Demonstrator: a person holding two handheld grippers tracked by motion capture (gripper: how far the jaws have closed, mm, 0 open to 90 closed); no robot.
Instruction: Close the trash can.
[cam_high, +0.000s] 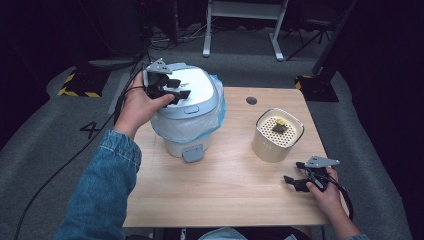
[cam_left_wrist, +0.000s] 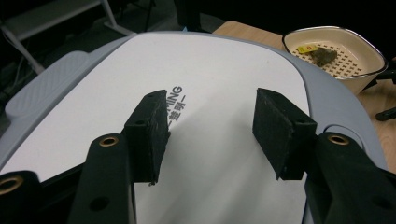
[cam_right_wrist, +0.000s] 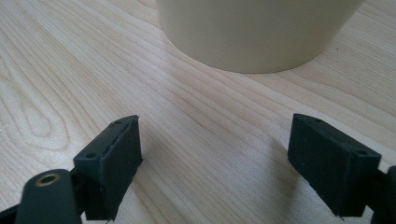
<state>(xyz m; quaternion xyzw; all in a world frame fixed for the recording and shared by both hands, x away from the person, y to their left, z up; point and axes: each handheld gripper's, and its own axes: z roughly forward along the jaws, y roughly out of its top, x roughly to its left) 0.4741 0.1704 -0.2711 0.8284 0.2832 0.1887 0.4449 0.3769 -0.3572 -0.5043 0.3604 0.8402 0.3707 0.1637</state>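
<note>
A white pedal bin (cam_high: 192, 117) with a grey-rimmed lid (cam_left_wrist: 210, 65) stands on the left of the wooden table (cam_high: 230, 195), its lid down. My left gripper (cam_high: 180, 89) hovers just over that lid, open, with nothing between its jaws (cam_left_wrist: 210, 133). A cream container (cam_high: 272, 147) with a perforated top stands to the right; a dark scrap (cam_high: 279, 128) and a yellow bit (cam_high: 281, 121) lie on it. My right gripper (cam_high: 292, 179) sits low near the table's front right, open and empty (cam_right_wrist: 215, 168), facing the container's wall (cam_right_wrist: 257, 32).
A blue bag liner (cam_high: 218, 107) sticks out under the bin's rim, and its grey pedal (cam_high: 192, 154) points toward me. A round cable hole (cam_high: 251, 100) is at the table's far edge. Cables and stands lie on the grey floor behind.
</note>
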